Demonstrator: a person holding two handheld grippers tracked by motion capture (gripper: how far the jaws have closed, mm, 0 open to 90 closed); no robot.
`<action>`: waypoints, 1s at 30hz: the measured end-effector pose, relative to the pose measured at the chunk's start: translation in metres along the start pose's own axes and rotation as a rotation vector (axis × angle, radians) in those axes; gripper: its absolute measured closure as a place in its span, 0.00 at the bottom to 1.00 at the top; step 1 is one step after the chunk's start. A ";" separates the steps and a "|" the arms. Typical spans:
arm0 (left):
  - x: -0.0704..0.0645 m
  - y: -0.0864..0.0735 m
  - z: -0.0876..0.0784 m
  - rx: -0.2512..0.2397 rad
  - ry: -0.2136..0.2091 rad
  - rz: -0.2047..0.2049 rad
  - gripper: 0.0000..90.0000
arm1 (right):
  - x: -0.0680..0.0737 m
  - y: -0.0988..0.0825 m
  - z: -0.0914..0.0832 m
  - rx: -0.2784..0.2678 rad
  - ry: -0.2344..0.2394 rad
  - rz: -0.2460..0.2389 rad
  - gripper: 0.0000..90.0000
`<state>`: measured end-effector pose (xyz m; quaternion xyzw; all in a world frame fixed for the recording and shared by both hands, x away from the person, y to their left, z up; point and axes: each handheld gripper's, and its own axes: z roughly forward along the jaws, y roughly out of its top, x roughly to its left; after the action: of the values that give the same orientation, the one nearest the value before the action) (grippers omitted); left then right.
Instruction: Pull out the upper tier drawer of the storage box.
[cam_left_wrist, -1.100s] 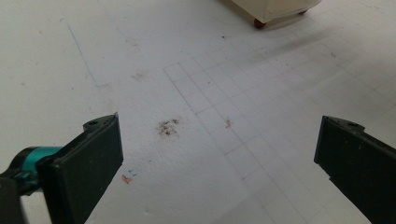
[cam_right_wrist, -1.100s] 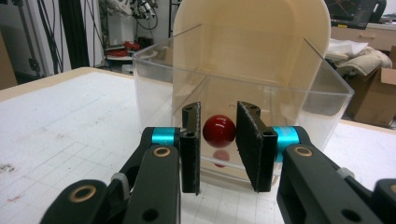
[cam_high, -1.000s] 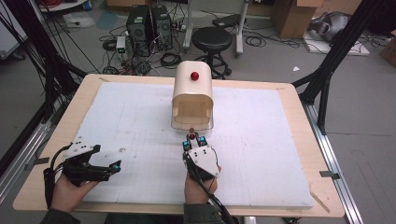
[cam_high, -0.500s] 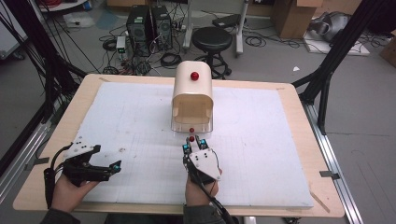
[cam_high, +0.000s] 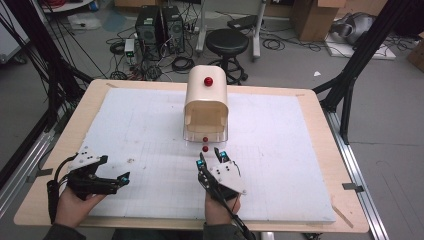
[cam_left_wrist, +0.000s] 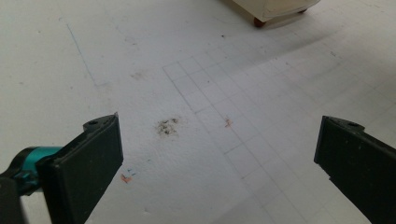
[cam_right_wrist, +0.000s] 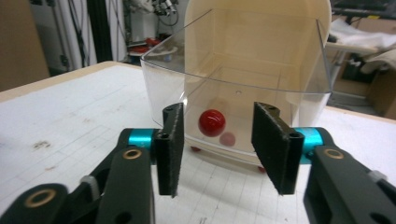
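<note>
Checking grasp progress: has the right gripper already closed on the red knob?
No: in the right gripper view the right gripper stands open, the red knob untouched between and beyond its jaws.

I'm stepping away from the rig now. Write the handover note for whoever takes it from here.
Right gripper: open, empty, jaws lined up either side of the red knob on the clear front door of the cream box, just short of it.
Left gripper: open, empty, idle over the white mat at the near left, pointing toward the box.
The box stands mid-table, door closed as far as I can tell; a second red knob sits on top.
Done: approach to the door knob.
Left: close on the knob and, most likely, pull the door open.
</note>
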<state>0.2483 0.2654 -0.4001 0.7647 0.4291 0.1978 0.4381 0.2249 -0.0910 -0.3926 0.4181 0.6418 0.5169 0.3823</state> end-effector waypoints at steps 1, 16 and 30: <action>0.000 0.000 0.000 0.000 0.000 0.000 0.02 | -0.002 0.001 -0.001 0.002 0.006 0.005 0.57; 0.001 -0.001 0.000 0.004 0.002 -0.010 0.02 | -0.037 0.015 -0.003 0.090 0.159 0.056 0.29; 0.003 -0.005 -0.005 0.005 0.021 -0.022 0.02 | -0.066 0.034 0.002 0.156 0.268 0.050 0.16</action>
<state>0.2442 0.2720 -0.4016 0.7591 0.4425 0.1999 0.4336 0.2551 -0.1480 -0.3552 0.3897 0.7147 0.5259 0.2464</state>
